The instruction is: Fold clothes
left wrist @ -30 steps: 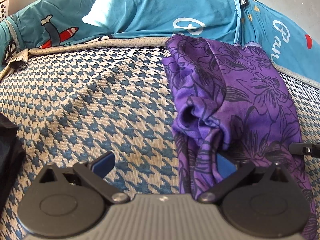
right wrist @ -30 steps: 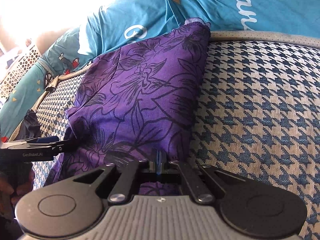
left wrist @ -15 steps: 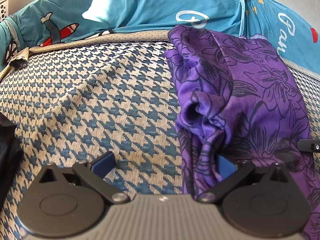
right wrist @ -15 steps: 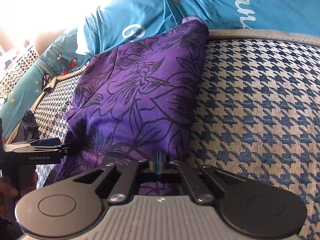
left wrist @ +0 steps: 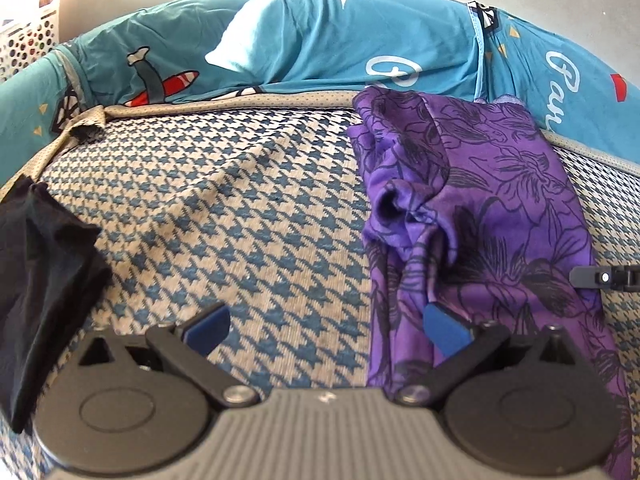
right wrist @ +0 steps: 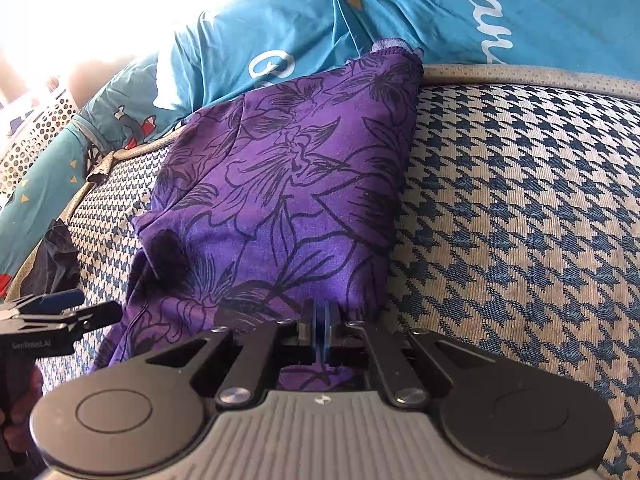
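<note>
Purple cloth (right wrist: pixel 280 184) with black flowers lies on the blue and white checked cushion (right wrist: pixel 520 208). It is laid in a long, narrow strip that runs from the near edge up to the teal sheet (right wrist: pixel 320 28) at the back. Its right side looks flat and smooth. Its left side is lumpy and has a puffy fold (left wrist: pixel 404 208).

It looks thin, soft and floppy, and a bit shiny, so it may slide. It should be light. It will sag and bunch if only one spot is held, so holding it at two corners or along an edge would keep it flat.

The right gripper (right wrist: pixel 320 332) has its blue pads pressed tight together at the near end of the cloth, and it seems to pinch the hem there. The left gripper (left wrist: pixel 324 328) has its fingers spread wide. One pad (left wrist: pixel 444 332) rests against the cloth's lumpy left edge and the other pad sits over the bare cushion. It holds nothing. That near left edge looks like a good place for it to grab.

A dark cloth (left wrist: pixel 36 280) lies well apart at the left side of the cushion. A white basket (right wrist: pixel 32 136) with holes stands far back on the left.
</note>
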Demonstrator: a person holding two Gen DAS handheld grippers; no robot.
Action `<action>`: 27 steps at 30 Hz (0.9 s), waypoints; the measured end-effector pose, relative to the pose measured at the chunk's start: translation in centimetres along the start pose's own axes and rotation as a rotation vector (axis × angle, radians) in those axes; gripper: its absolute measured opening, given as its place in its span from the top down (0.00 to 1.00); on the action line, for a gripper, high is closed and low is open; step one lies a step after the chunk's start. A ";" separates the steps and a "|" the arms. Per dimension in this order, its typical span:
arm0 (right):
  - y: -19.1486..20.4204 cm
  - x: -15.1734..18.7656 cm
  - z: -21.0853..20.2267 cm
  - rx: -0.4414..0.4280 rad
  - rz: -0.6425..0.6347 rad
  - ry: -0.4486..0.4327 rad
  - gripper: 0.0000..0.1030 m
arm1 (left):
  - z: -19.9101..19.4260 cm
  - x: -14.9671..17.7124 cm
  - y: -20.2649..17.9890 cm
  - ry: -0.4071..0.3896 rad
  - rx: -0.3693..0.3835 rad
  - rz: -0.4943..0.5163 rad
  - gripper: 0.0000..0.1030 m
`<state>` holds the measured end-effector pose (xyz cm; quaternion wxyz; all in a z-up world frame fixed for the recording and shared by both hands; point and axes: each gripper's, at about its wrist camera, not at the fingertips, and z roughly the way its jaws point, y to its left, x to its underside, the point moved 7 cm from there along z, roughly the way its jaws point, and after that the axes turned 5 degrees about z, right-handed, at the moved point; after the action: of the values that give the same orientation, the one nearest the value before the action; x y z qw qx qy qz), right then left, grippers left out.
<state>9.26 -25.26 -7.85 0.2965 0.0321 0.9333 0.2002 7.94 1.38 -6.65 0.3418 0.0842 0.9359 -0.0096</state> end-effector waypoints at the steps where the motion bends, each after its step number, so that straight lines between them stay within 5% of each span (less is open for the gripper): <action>1: 0.2 0.1 -0.1 -0.007 0.003 -0.002 0.92 | -0.6 0.6 0.0 -0.004 -0.004 -0.007 0.00; 12: 0.7 2.2 -2.3 0.002 -0.029 -0.001 0.87 | -5.0 6.9 -0.9 -0.005 -0.015 -0.048 0.00; 27: -2.0 4.8 -6.6 0.044 -0.040 -0.011 0.80 | -6.8 10.8 -1.8 0.010 0.001 -0.060 0.00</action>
<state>1.70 -28.59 -6.27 0.3049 0.0209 0.9362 0.1736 -4.81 1.75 -8.41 0.3365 0.0564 0.9398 -0.0198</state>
